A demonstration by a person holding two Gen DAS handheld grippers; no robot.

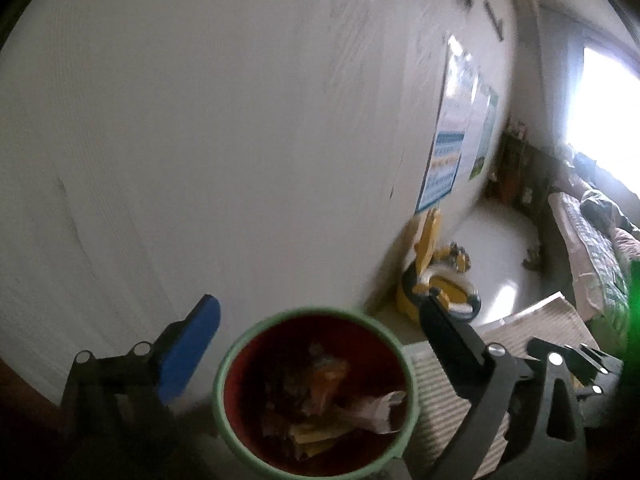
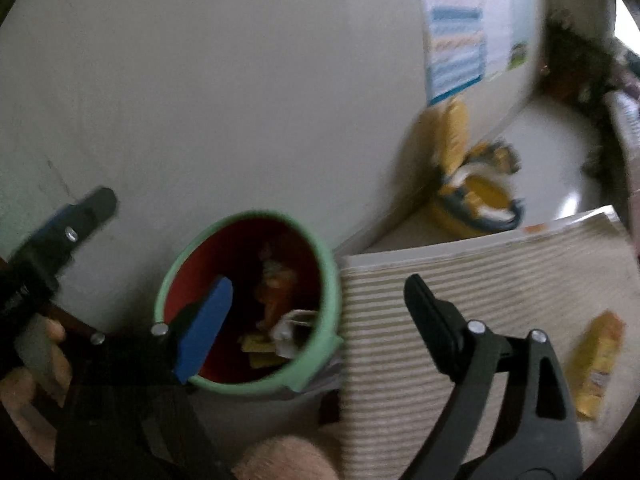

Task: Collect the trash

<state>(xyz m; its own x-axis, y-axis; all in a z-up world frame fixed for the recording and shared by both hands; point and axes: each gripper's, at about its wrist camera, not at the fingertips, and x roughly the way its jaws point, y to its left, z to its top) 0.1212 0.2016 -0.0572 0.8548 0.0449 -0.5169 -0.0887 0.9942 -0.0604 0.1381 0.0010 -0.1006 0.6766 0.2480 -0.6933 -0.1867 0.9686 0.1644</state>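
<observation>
**Both jaws wide over the bin**

The jaws of the left gripper (image 1: 320, 316) are spread wide, and nothing is held between them; the bin (image 1: 316, 392) is framed in the gap below. The jaws of the right gripper (image 2: 320, 292) are likewise set well apart and empty, with the blue pad in front of the bin's red inside and the black finger over the striped mat (image 2: 460, 280). Trash (image 1: 324, 404) is seen in the bin: an orange wrapper, yellow scraps and crumpled white paper. 1 yellow wrapper (image 2: 596, 364) is left on the mat, well apart from the bin. The bin is set against a white wall (image 1: 200, 120), just beside the mat. A yellow toy (image 1: 436, 280) is seen on the floor beyond.
</observation>
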